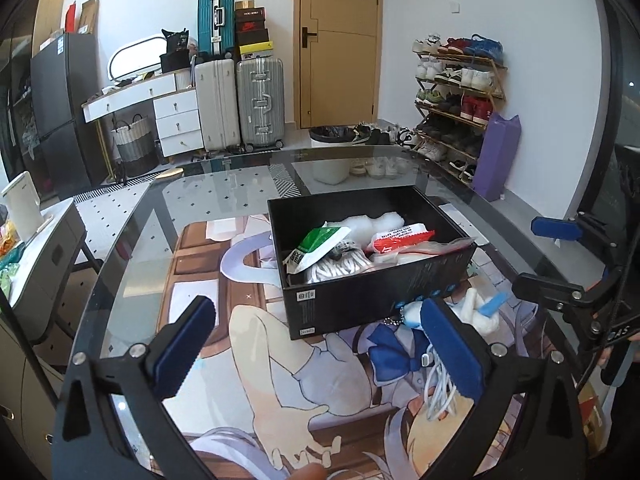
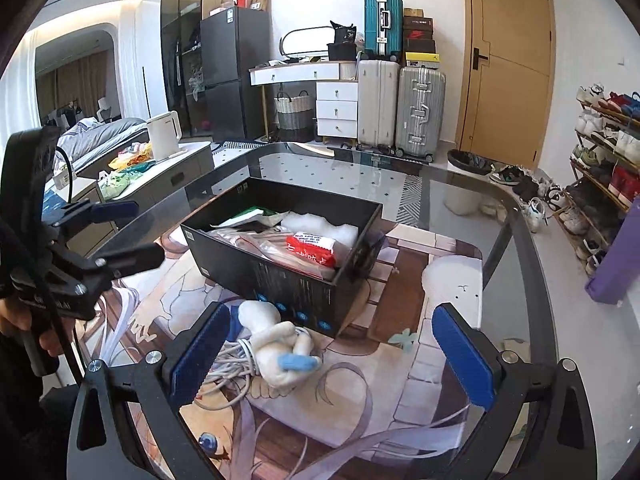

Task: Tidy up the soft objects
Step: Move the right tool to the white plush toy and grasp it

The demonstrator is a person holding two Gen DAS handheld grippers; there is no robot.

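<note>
Both your tools are wide open and hold nothing: the left tool point(image 1: 316, 344) and the right tool point(image 2: 332, 356) hover over the table point(image 2: 516, 240). The black box point(image 2: 288, 280) already holds a red packet point(image 2: 310, 250), a green packet point(image 1: 320, 246) and white stuffing point(image 1: 372, 222). The white plush toy point(image 2: 280, 350) lies beside a white cable bundle point(image 2: 228, 364), just near the box, evidently awaiting pickup.

Both wrist views look down over the black box point(image 1: 372, 256) point(image 2: 280, 256) from opposite near corners.
</note>
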